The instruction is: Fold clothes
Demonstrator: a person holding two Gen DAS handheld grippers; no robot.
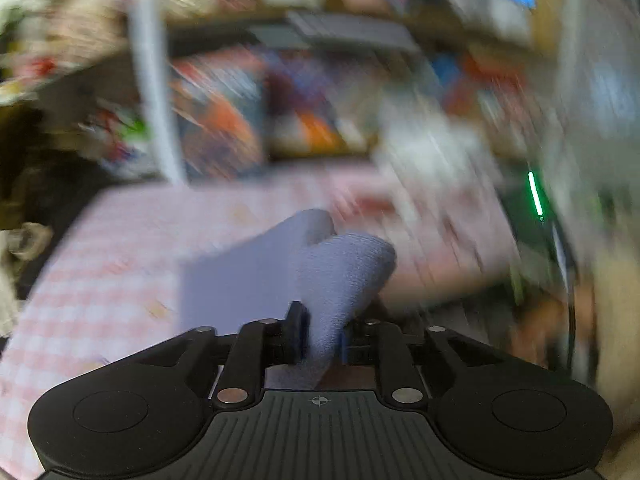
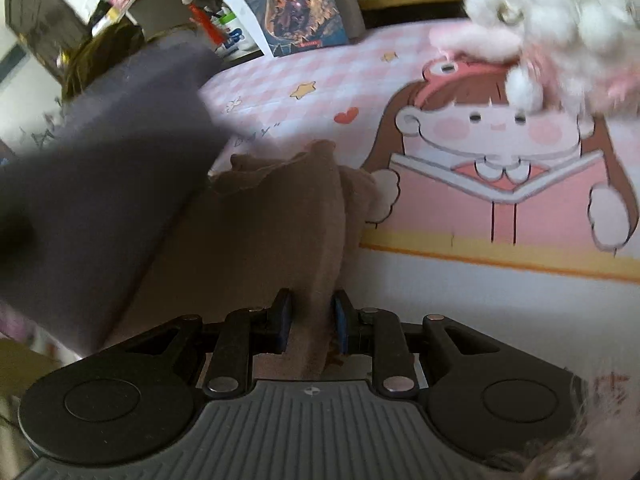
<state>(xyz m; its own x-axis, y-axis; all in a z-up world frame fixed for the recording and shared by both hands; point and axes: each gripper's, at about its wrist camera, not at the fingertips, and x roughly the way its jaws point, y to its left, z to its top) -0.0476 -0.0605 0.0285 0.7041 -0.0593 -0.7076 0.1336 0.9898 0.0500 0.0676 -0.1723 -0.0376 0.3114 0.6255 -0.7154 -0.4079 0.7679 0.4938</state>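
In the left wrist view my left gripper (image 1: 322,332) is shut on a pale blue-grey knit sock (image 1: 344,272), whose rounded end sticks up past the fingertips. The view behind it is heavily blurred. In the right wrist view my right gripper (image 2: 311,318) is shut on a brown sock (image 2: 280,216) that stretches forward over the pink checked bedsheet (image 2: 320,76). A dark grey-purple cloth (image 2: 112,160) hangs at the left, close to the lens, covering part of the brown sock.
The sheet carries a large cartoon girl print (image 2: 496,152). A white and pink fluffy plush (image 2: 560,20) lies at the top right. Posters and boxes (image 2: 288,4) stand behind the bed. A white pole (image 1: 152,72) rises at the bed's far left.
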